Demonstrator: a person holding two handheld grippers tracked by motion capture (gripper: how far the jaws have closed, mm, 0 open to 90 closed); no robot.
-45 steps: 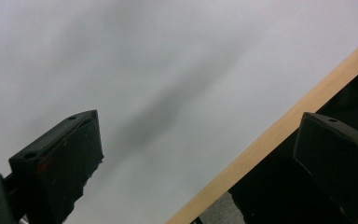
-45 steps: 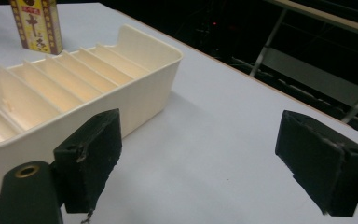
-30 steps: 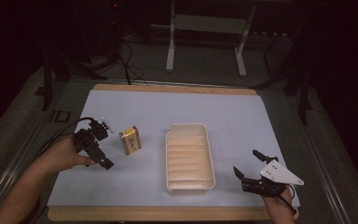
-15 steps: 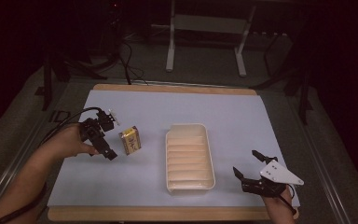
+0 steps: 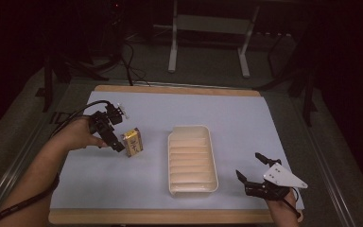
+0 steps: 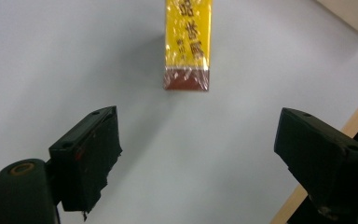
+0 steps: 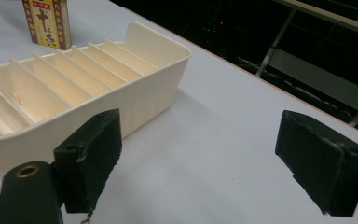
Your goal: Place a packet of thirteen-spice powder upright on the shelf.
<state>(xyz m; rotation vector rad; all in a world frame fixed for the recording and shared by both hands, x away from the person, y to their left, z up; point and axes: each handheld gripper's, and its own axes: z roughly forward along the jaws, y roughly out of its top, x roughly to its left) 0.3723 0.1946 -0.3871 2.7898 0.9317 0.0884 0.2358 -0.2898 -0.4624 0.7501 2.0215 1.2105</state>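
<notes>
My left hand-held gripper (image 5: 115, 130) gapes wide beside the box (image 5: 133, 142), ungrasped; tray (image 5: 192, 161) empty, right hand-held gripper (image 5: 251, 171) wide, idle.

Black claws (image 5: 115, 131), the right claw (image 5: 254, 171) apparently topped by a grey triangular plate.

Looks like a lab or test rig: dim room, pale blue mat on a wood-edged table (image 5: 179, 106), loose black cables (image 5: 127, 66), white metal stand frame (image 5: 208, 42) behind.

The table (image 5: 246, 113) — pale blue mat, wooden edge — carries a yellow box (image 5: 133, 142), seemingly upright, and a cream tray (image 5: 192, 160).
</notes>
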